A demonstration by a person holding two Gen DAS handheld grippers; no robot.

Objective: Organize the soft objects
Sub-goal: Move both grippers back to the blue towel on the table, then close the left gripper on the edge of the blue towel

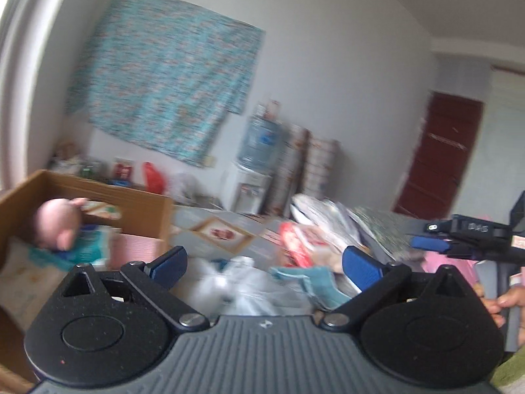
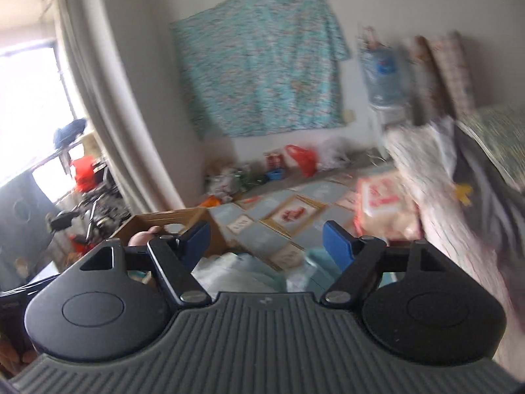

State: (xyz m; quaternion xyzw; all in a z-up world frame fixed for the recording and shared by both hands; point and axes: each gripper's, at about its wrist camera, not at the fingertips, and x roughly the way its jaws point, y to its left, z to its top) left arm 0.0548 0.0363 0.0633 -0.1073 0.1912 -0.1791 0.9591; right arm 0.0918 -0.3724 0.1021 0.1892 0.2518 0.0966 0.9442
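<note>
A cardboard box (image 1: 141,203) stands at the left on the patterned bed cover. Inside it lie a pink plush toy (image 1: 59,226) and a folded pink cloth (image 1: 131,249). My left gripper (image 1: 265,267) is open and holds nothing; beyond its fingers lie a white plastic bag (image 1: 236,282) and a teal cloth (image 1: 318,282). My right gripper (image 1: 426,234) reaches in from the right edge. In the right wrist view the right gripper (image 2: 267,241) is open and empty above pale soft items (image 2: 236,269). The box (image 2: 183,220) and the plush toy (image 2: 141,238) show behind its left finger.
A red and white package (image 1: 295,239) and piled bedding (image 2: 426,164) lie to the right. A water dispenser (image 1: 259,151), a red bag (image 1: 152,177) and clutter line the far wall under a hanging teal cloth (image 1: 164,78). A red door (image 1: 439,157) is far right; a window (image 2: 29,115) is left.
</note>
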